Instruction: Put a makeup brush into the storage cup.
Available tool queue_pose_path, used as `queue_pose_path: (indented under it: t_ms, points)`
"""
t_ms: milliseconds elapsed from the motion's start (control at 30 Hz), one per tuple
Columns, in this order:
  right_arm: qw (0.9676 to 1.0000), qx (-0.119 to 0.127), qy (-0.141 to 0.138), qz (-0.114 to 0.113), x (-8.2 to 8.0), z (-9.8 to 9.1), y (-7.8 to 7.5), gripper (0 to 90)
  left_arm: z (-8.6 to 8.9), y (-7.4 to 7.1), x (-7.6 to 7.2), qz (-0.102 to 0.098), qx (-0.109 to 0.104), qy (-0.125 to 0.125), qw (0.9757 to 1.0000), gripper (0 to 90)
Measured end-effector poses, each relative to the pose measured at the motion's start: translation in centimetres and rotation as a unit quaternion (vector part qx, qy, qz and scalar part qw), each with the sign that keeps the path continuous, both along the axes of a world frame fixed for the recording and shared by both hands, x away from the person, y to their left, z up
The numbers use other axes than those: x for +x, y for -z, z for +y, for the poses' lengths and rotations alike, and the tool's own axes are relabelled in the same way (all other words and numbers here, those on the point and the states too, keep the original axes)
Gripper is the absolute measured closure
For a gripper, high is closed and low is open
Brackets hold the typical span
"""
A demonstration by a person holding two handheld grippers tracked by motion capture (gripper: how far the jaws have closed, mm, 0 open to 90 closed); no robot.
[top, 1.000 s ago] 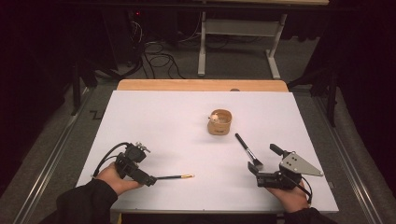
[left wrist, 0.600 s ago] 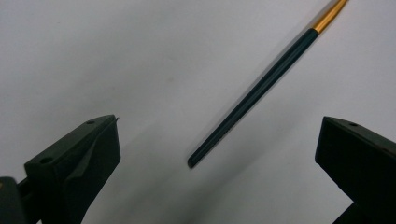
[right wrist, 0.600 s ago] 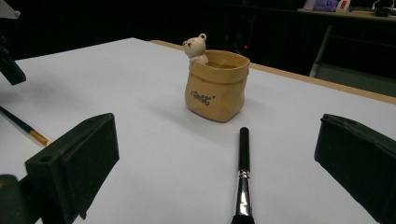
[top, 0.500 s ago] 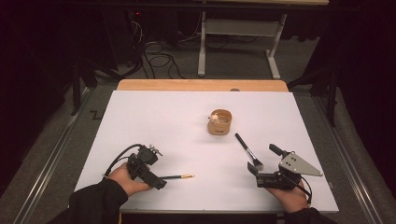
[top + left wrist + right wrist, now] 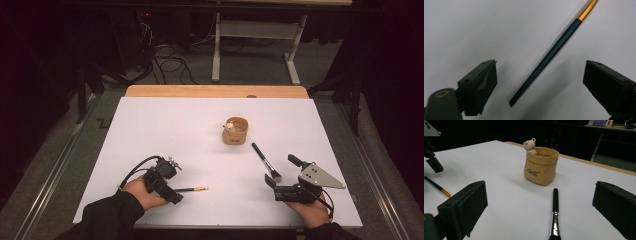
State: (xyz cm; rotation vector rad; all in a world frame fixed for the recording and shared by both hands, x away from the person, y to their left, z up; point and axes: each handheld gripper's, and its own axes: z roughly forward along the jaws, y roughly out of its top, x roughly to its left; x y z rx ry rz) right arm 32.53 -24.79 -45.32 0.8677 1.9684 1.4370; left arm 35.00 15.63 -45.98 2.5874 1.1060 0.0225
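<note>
A slim dark brush with a gold ferrule [image 5: 192, 189] lies near the front of the white table [image 5: 165, 130]. My left gripper [image 5: 172, 195] points down over its handle end. In the left gripper view the handle [image 5: 549, 55] lies between the jaws of the left gripper [image 5: 540, 65]. They have just been closing and stand apart from it. My right gripper [image 5: 280, 171] rests open at the front right. A black makeup brush [image 5: 264, 160] lies between its jaws untouched, seen also as the black brush [image 5: 555, 212] in front of the right gripper [image 5: 540, 186].
A tan bag-shaped pot with a small bear [image 5: 235, 131] stands mid-table, just beyond the black brush; the same pot [image 5: 540, 167] faces the right gripper. A wooden strip [image 5: 215, 91] edges the far side. A table frame [image 5: 217, 45] and cables [image 5: 170, 65] lie beyond.
My left hand has slid right along the front of the table, bringing its jaws over the slim brush's handle end. The right hand, pot and black brush have stayed put.
</note>
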Motion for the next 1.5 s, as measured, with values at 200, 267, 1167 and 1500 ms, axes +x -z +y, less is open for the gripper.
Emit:
queue_pose_path:
  t_ms: [200,267,1167,1500]
  points:
    - [1.0000,-0.001,-0.002,0.000,0.02,-0.01,0.01,0.4,0.05,0.06,0.07,-0.004,0.000,0.003,1.0000,26.8]
    - [1.0000,-0.001,-0.003,-0.001,0.01,-0.01,0.01,0.4,0.14,0.02,0.11,-0.004,0.000,0.006,1.0000,32.3]
    - [1.0000,0.003,-0.006,0.003,-0.01,0.03,0.03,0.5,0.53,-0.05,-0.10,-0.022,0.024,0.017,0.9993,67.5]
    - [1.0000,0.004,-0.007,0.004,0.01,0.03,0.05,0.8,0.68,-0.07,-0.07,-0.020,0.024,0.018,0.9993,75.9]
